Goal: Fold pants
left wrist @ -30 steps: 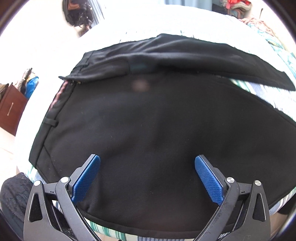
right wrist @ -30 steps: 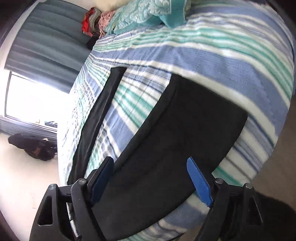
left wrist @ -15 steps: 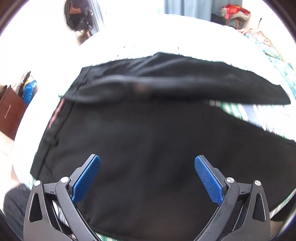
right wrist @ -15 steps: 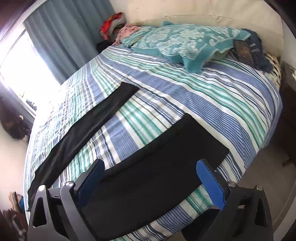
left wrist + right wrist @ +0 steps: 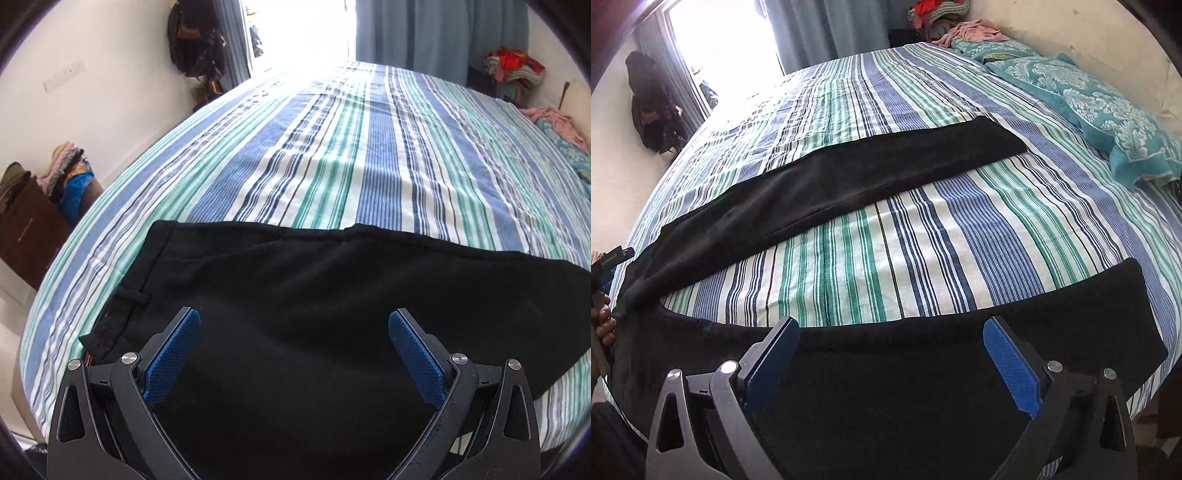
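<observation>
Hovering over the near edge of the bed, both tools are spread wide with nothing pinched. That's two grippers, each with two blue pads: the left gripper [image 5: 294, 352] hangs above the waistband end of the black pants [image 5: 314, 314], the right gripper [image 5: 892, 360] above the nearer leg; its jaws have just been opening, only cloth below them. One pair of pants lies flat on the striped bedspread [image 5: 923, 229], its two legs splayed apart in a V with stripes showing between. Further out: two teal pillows [image 5: 1108, 110] by the headboard and one pink garment [image 5: 975, 31] behind them.
</observation>
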`<control>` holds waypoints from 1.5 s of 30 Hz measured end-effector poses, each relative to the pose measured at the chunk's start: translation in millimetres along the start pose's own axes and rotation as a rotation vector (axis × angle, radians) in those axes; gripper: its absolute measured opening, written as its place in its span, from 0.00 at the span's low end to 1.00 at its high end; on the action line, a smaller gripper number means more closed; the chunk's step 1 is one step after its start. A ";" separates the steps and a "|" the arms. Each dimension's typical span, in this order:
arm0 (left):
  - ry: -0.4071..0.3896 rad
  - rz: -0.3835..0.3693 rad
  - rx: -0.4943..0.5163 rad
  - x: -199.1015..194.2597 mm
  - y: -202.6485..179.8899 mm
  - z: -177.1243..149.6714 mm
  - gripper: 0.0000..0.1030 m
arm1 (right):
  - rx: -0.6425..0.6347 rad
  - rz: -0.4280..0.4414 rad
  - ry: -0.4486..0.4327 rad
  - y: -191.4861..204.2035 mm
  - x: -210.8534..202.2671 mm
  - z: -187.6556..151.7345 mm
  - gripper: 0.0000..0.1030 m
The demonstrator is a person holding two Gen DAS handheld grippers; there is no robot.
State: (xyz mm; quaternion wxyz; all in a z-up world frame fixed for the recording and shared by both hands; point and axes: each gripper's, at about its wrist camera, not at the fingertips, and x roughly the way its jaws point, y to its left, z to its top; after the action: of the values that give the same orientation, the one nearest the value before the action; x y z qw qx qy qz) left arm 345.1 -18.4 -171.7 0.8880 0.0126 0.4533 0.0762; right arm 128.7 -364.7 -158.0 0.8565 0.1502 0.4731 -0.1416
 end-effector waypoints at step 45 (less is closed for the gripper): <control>-0.003 -0.053 -0.061 52.3 17.3 -41.8 1.00 | -0.011 -0.078 0.251 -145.5 247.1 296.1 0.48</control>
State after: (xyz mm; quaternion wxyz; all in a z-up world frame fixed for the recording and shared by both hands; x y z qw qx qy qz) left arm 339.4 4.4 -236.7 0.8904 -0.0262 0.4496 0.0665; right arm 426.7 -638.5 -236.5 0.7853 0.1436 0.5827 -0.1522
